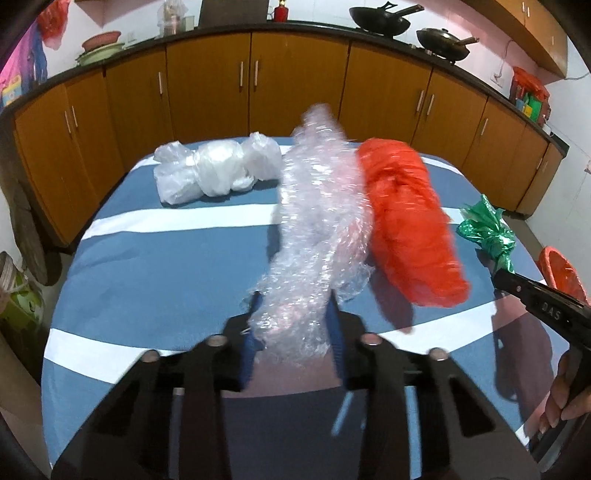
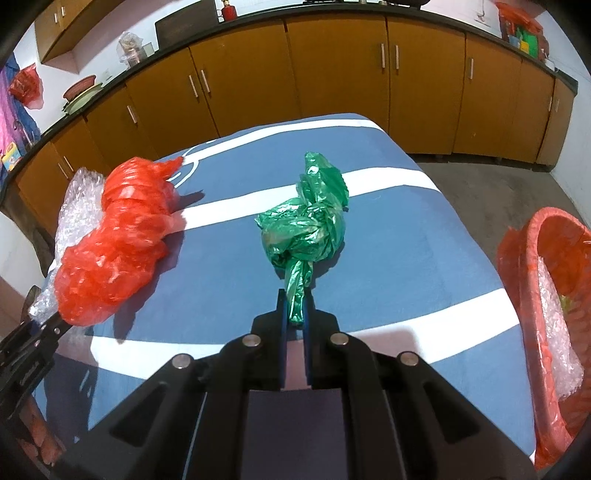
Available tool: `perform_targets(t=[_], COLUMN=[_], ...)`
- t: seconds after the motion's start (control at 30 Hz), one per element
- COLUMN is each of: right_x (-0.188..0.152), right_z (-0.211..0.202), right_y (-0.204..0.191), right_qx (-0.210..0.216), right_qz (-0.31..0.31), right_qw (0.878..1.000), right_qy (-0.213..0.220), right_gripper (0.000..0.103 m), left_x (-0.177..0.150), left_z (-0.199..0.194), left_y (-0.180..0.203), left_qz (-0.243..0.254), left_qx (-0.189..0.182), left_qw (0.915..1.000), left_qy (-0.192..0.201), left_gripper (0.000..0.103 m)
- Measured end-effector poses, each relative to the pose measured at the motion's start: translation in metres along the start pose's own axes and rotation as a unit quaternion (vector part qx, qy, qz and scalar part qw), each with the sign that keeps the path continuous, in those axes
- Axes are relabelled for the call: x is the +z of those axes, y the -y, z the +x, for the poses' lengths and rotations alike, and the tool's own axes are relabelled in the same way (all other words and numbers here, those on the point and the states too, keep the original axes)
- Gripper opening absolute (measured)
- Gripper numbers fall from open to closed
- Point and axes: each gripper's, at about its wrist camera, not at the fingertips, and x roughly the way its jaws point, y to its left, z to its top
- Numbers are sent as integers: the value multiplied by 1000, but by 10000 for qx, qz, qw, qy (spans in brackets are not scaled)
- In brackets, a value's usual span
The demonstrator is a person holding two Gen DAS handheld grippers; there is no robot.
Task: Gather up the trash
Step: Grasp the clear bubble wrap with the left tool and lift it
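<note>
Holding 2 pcs | L claw (image 1: pixel 291 325) clamps bubble wrap (image 1: pixel 317 221); R claw (image 2: pixel 295 314) clamps green bag (image 2: pixel 306 229) | red basket (image 2: pixel 532 295) part-filled | left: red bag (image 1: pixel 406 221), white bags (image 1: pixel 214 170) beyond it

One bubble wrap wad (image 1: pixel 317 229); one red bag (image 1: pixel 406 221); one green bag (image 2: pixel 306 225); one white bag bundle (image 1: pixel 214 171); one red basket (image 2: pixel 546 295); two woks (image 1: pixel 380 20).
</note>
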Motion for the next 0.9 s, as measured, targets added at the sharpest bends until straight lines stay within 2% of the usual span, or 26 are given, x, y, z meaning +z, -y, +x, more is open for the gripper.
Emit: perform_targets(t=[0.1, 0.23, 0.63, 0.9], right_x=[-4, -11, -14, -14], right_z=[-7, -19, -70, -115], right_y=[0, 1, 11, 24], right_qx=[39, 23, 67, 50], right_qz=[-28, -167, -132, -44], right_qw=[10000, 9997, 9986, 9964], right_qy=[71, 185, 510, 847], right_gripper=[8, 8, 8, 8], left_x=[-2, -4, 7, 21], left_z=[-4, -14, -46, -78], left_y=[-1, 0, 5, 33], left_qz=[2, 49, 13, 218], left_qx=[-5, 8, 87, -164], left_qw=[10000, 10000, 9995, 9973], left_qy=[22, 75, 312, 681], left_gripper=[17, 13, 13, 13])
